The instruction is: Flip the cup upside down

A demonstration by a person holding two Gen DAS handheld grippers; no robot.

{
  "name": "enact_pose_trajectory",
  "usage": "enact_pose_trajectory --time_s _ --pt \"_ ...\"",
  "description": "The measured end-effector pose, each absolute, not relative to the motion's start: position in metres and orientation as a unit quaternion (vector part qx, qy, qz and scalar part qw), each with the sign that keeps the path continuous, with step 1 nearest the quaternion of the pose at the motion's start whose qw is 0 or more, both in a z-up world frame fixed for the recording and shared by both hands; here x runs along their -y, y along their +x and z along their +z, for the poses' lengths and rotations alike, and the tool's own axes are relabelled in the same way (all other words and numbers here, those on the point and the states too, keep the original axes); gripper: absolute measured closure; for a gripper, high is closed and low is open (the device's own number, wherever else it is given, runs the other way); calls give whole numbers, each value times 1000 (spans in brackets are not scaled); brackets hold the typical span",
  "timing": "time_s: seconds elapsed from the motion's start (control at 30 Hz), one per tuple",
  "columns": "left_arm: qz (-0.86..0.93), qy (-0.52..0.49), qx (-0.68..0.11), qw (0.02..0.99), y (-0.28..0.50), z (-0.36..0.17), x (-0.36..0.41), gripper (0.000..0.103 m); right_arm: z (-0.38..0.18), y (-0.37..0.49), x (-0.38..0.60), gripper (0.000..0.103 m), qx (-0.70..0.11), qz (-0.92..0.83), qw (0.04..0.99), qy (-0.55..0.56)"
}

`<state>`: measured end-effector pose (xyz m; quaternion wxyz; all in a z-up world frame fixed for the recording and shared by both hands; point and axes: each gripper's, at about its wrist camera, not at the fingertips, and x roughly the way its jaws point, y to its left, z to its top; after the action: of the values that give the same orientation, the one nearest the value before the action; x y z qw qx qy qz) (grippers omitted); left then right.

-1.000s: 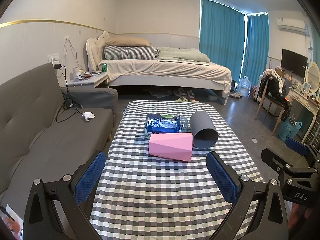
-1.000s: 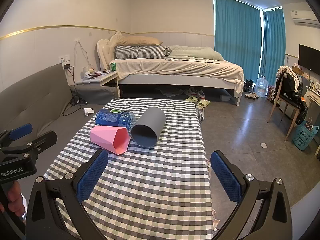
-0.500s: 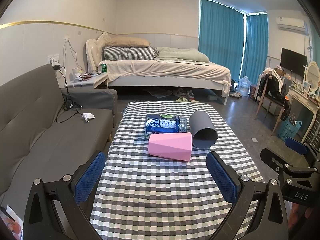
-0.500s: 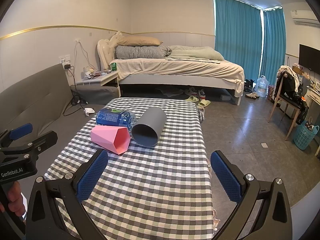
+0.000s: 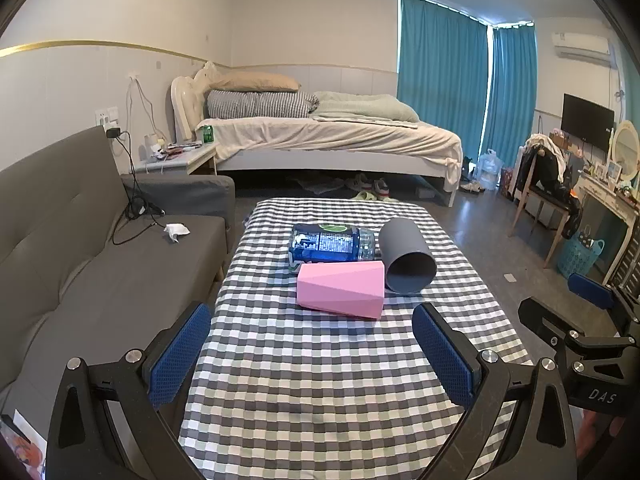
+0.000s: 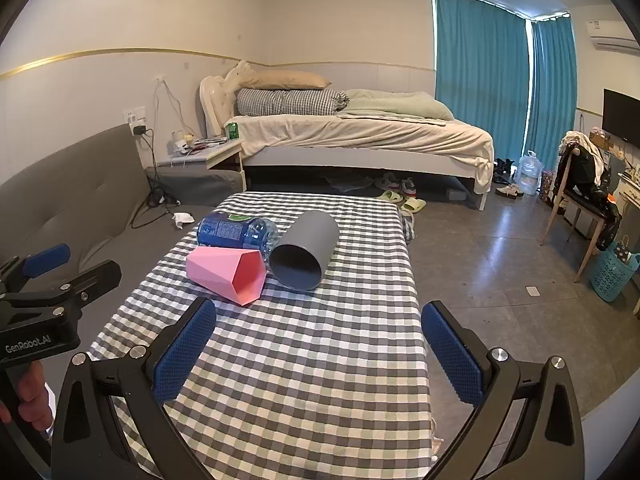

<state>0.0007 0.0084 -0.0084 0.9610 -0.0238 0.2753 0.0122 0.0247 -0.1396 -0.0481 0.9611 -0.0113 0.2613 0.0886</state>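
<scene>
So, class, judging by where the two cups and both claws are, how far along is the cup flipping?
Nothing looks done yet. The pink cup and the grey cup both lie on their sides on the checked table, beside a toppled water bottle. Nothing is in hand: the left claw and right claw are open and short of the cups. Grasping, turning and setting down rim-first all remain.

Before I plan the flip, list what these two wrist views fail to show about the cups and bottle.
- Faceted pink plastic cup: left wrist view shows only its side, mouth turned away.
- Round grey plastic cup: closed base faces away in both views.
- Blue-labelled clear water bottle: cap end hidden behind the grey cup; label print too small.
- Whether the cups touch: unclear in both.
</scene>
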Motion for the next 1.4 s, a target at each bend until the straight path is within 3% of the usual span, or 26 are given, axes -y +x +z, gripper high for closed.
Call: enact_pose_trajectory --time_s 0.57,0.93,1.03,1.17,1.4 --pt "55 -45 -328 942 33 -32 -51 0 -50 74 110 0 -287 163 941 -73" --pt "81 -63 -365 925 73 -52 -91 0 -71 153 17 1 -338 287 866 -234" --pt "84 -72 -379 919 82 -60 -102 0 -86 172 -1 5 -361 301 843 -259" --pt "86 -75 -392 913 93 -70 -110 0 -104 190 -10 18 -394 307 820 -281" --pt "84 -82 -404 907 105 -80 -121 0 -116 204 -15 18 -422 293 801 -306"
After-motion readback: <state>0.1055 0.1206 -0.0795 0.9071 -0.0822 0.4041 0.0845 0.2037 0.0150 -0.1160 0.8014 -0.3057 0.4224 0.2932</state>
